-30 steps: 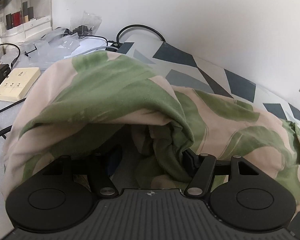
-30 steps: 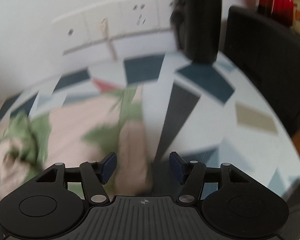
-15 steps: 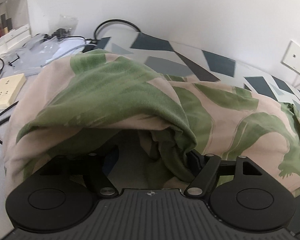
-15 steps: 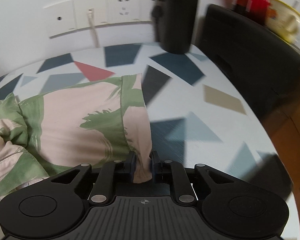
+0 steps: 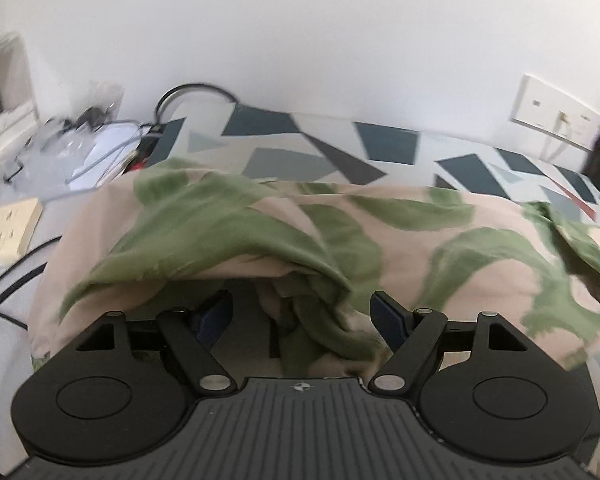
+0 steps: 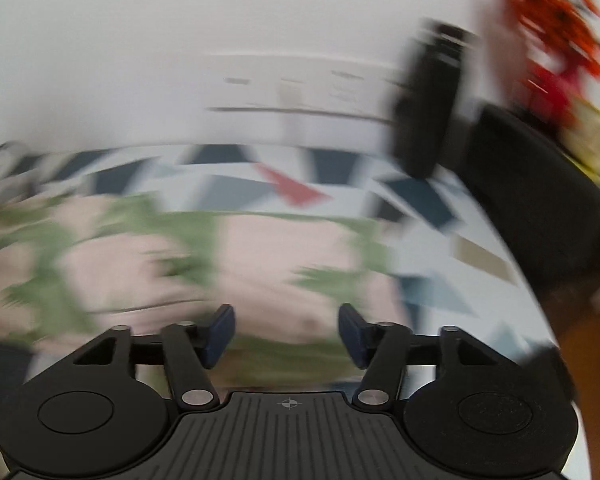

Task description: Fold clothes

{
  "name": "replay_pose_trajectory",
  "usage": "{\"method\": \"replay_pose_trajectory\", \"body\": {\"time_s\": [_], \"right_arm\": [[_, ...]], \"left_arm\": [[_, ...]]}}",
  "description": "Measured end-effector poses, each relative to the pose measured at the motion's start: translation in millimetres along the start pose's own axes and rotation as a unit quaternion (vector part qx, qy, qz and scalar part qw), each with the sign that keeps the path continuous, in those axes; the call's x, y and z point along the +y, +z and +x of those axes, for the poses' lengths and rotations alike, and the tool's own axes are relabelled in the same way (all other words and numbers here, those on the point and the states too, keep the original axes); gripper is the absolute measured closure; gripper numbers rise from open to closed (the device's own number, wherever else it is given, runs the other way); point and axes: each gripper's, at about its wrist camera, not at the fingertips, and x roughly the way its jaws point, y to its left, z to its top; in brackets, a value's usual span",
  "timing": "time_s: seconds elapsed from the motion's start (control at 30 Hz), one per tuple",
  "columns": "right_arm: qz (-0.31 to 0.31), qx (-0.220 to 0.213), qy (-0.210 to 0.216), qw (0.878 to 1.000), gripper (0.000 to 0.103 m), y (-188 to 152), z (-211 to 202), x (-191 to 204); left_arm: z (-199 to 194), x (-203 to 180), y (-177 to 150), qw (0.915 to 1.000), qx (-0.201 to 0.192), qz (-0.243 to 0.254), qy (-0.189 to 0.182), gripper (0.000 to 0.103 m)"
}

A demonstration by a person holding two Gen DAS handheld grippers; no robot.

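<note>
Left gripper (image 5: 302, 314): jaws spread, a bunched green fold of the garment (image 5: 400, 236) lying between them, pads not pressing it; cloth drapes over the left finger.

Right gripper (image 6: 286, 336): jaws spread, just been opening; nothing pinched, cloth below and beyond. View heavily smeared.

Garment sprawls crumpled across the middle of the counter (image 5: 388, 148), patterned in dark triangles, reaching toward its left edge.

Risks, as judged:
- Loose fold could snag on the left finger and drag the heap out of shape.
- With both jaws free, any fold laid may slump.
- Cables (image 5: 4, 300) at the left edge, near the hem, could catch.

Containers: clear case (image 5: 4, 92) at far left, contents unreadable.
</note>
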Motion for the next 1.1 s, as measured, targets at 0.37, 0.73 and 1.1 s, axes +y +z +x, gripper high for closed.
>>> {"method": "replay_pose_trajectory", "body": {"time_s": [0.37,0.73,1.1], "right_arm": [[-0.113,0.014,0.048,0.992,0.079,5,38,53],[0.239,-0.012,-0.107,0.965,0.073,39,62,-100],[0.186,0.023,0.014,0.982,0.069,4,51,-78]], "left_arm": [[-16,-18,-33,0.9979,0.021,0.052,-0.033,0.025],[-9,-21,-38,0.9967,0.03,0.074,0.017,0.025],[-12,-46,-29,0.9937,0.008,0.111,-0.004,0.025]]}}
